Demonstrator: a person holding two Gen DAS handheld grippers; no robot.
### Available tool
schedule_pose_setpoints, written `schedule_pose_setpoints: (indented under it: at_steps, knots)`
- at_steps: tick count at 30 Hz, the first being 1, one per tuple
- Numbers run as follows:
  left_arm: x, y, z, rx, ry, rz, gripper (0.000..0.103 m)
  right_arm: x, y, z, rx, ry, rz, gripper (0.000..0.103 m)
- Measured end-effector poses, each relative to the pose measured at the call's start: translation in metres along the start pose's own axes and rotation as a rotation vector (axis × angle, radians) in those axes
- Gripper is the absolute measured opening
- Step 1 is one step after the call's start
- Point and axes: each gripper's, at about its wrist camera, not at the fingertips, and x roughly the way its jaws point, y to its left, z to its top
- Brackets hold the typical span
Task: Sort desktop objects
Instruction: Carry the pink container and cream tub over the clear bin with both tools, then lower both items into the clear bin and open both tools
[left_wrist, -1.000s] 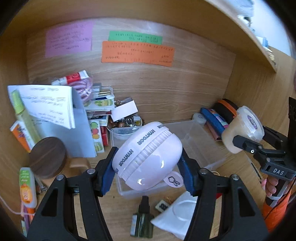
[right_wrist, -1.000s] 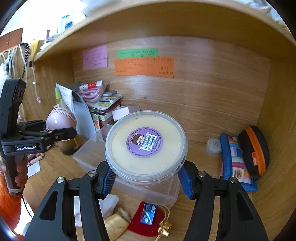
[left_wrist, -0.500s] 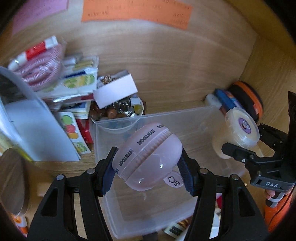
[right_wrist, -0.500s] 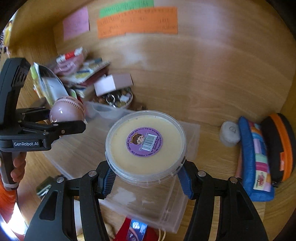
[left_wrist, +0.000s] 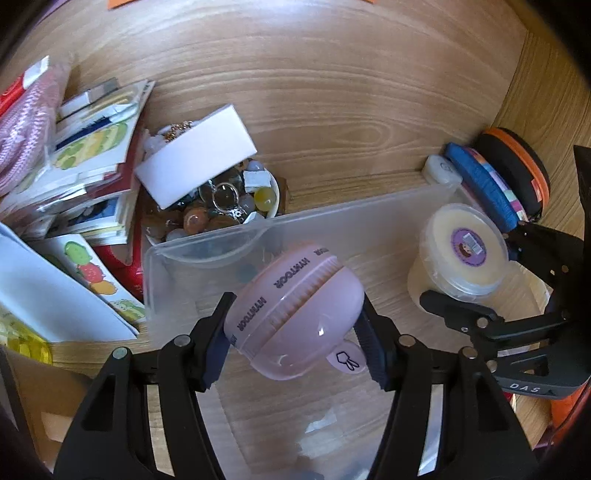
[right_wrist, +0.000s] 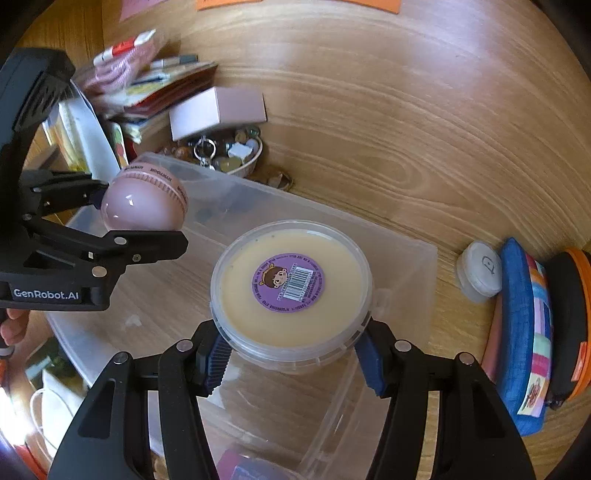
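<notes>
My left gripper (left_wrist: 295, 343) is shut on a pink round case (left_wrist: 295, 314) printed with black lettering and holds it above the clear plastic bin (left_wrist: 207, 247). My right gripper (right_wrist: 291, 354) is shut on a round tub of cream-coloured stuff (right_wrist: 291, 291) with a purple sticker on its lid, also held over the bin (right_wrist: 406, 254). In the left wrist view the tub (left_wrist: 461, 251) sits at the right in the other gripper (left_wrist: 476, 306). In the right wrist view the pink case (right_wrist: 144, 203) is at the left over the bin's left end.
A bowl of beads and keyrings (left_wrist: 221, 210) with a white box (left_wrist: 195, 162) on it stands behind the bin. A stack of booklets (left_wrist: 92, 155) lies at the left. A small white jar (right_wrist: 480, 269), a blue pouch (right_wrist: 524, 332) and an orange-zipped black case (right_wrist: 569, 321) stand at the right.
Both grippers have tilted down and moved forward over the bin, each still holding its object. The wall notes have slid out of view at the top.
</notes>
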Motion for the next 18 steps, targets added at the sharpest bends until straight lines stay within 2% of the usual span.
schedule_pose_setpoints:
  at_steps: [9, 18]
  knots:
    - [0.003, 0.000, 0.003, 0.017, 0.028, -0.002, 0.062, 0.011, 0.012, 0.001, -0.058, 0.056, -0.019, 0.055]
    - [0.012, -0.005, 0.006, 0.048, 0.059, 0.041, 0.062, 0.009, 0.018, 0.001, -0.079, 0.065, -0.044, 0.056]
